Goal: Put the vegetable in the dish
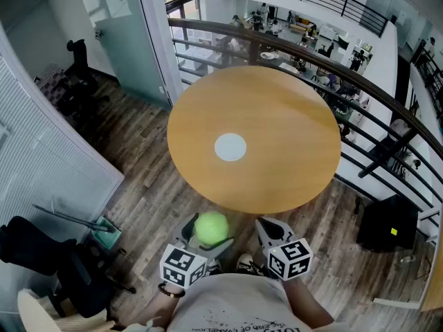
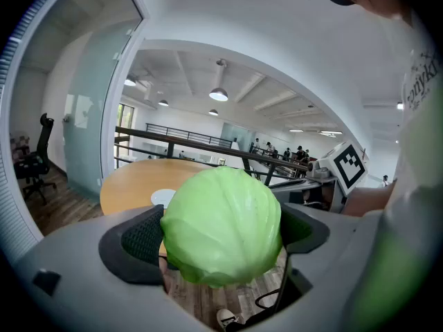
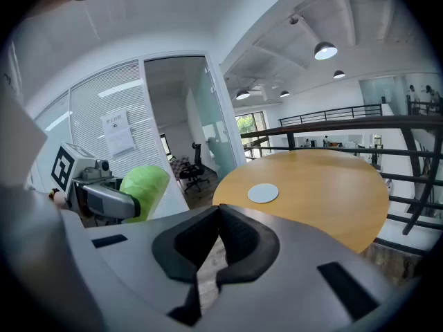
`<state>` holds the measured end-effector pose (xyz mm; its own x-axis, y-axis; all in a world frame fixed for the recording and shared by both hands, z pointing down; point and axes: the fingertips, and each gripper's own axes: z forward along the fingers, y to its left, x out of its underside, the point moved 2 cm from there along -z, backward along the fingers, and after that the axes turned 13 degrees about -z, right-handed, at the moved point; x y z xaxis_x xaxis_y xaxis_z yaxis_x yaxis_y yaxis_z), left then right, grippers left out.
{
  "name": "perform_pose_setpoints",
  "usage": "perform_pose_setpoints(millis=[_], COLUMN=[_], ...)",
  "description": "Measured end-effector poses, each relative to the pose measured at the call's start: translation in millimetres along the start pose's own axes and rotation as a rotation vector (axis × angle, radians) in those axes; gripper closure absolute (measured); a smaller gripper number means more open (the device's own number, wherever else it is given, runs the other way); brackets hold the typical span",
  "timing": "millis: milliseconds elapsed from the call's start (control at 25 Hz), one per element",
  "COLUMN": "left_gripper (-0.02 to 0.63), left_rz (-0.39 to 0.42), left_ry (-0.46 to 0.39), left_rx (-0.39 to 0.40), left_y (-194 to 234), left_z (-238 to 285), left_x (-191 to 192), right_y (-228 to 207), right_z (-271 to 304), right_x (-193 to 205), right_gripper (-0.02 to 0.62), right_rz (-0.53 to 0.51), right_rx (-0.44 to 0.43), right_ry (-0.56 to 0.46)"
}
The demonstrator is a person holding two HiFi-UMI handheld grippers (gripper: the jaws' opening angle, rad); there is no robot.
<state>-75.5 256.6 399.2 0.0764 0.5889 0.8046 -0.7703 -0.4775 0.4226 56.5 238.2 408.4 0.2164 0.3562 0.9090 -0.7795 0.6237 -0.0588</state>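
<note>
A round green cabbage (image 1: 211, 228) (image 2: 223, 225) sits between the jaws of my left gripper (image 1: 208, 237) (image 2: 225, 237), which is shut on it, held below the near edge of the round wooden table (image 1: 291, 137). A small white dish (image 1: 230, 147) (image 2: 163, 197) (image 3: 263, 193) lies flat at the table's middle. My right gripper (image 1: 273, 232) (image 3: 218, 244) hovers beside the left one, its jaws shut with nothing between them. In the right gripper view the cabbage (image 3: 144, 189) shows at the left.
A dark railing (image 1: 360, 81) curves round the table's far and right sides. A glass partition (image 1: 124, 40) stands at the left, office chairs (image 1: 79, 68) beyond it. A black bin (image 1: 387, 223) stands at the right on the wooden floor.
</note>
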Motion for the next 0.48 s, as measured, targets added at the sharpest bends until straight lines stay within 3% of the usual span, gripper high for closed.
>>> perform_pose_setpoints(millis=[480], left_gripper=[0.107], left_rz=[-0.009], left_ry=[-0.011], left_rx=[-0.001], left_y=[7.6], left_z=[-9.8], left_x=[-3.0], right_y=[5.9], right_z=[1.0], right_x=[-2.0], right_gripper=[0.572], right_rz=[-0.002], right_rx=[0.008], right_ry=[0.005])
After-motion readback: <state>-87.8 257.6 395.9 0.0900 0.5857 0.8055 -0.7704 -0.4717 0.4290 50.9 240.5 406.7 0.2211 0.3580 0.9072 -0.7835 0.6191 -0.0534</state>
